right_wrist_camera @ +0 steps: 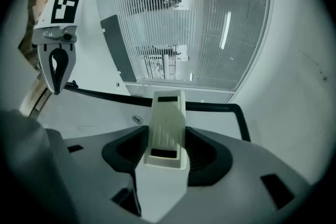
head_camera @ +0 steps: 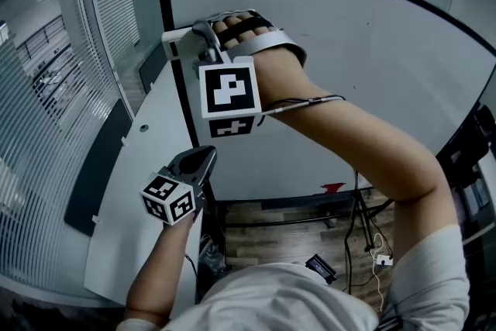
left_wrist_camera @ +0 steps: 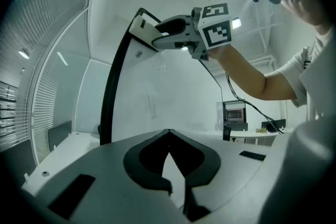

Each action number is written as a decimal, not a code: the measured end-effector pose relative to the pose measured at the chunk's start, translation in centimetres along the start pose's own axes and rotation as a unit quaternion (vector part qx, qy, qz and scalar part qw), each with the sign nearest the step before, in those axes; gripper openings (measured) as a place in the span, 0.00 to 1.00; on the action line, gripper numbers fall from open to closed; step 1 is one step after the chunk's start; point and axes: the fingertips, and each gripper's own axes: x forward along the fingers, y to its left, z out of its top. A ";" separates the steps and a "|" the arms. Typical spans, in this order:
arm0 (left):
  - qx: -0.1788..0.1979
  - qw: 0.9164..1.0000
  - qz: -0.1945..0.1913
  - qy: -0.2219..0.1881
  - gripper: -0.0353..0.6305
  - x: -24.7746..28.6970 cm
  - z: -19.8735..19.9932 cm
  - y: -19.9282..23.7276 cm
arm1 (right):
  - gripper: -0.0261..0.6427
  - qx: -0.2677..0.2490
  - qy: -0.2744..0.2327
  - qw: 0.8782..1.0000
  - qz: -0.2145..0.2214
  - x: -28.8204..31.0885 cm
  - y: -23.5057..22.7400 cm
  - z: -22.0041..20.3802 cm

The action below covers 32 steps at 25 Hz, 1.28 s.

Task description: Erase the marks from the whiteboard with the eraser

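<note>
Eraser: a white block, pinched between the right gripper's jaws and held at the whiteboard corner, around 11 o'clock in the head view. Wiping is probably meant to be started from that edge.
Left gripper: jaws pressed together on nothing, parked low at 7 o'clock, likely just to stay clear.
Writing: a small oval logo is printed on the board, but it can't be read.

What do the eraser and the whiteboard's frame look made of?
Eraser: looks like off-white moulded plastic, matte, with fine ribs along its back; its wiping face is hidden. Whiteboard frame: thin black strip, smooth, rounded corner; plastic or coated metal, can't tell.
</note>
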 end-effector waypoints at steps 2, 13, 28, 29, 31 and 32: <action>0.008 1.000 0.007 0.003 0.06 -0.1 -0.2 0.2 | 0.39 -0.003 -0.005 1.000 0.011 0.4 2.4 0.4; 0.007 0.999 0.030 0.022 0.06 -2.0 -2.2 0.8 | 0.39 -0.030 -0.029 0.994 0.101 1.5 18.1 1.9; 0.006 0.999 0.029 0.041 0.06 -1.0 -3.5 0.7 | 0.39 -0.010 -0.039 0.992 0.119 -0.1 21.0 -0.9; 0.007 0.999 0.028 0.042 0.06 -0.6 -3.5 0.7 | 0.39 -0.006 -0.036 0.993 0.111 -0.3 19.9 -1.5; 0.010 0.999 0.023 0.042 0.06 0.2 -3.1 0.4 | 0.39 0.001 -0.030 0.995 0.096 -0.8 17.6 -2.9; 0.012 0.999 0.020 0.040 0.06 0.6 -2.9 0.0 | 0.39 0.005 -0.028 0.996 0.090 -1.1 16.6 -3.6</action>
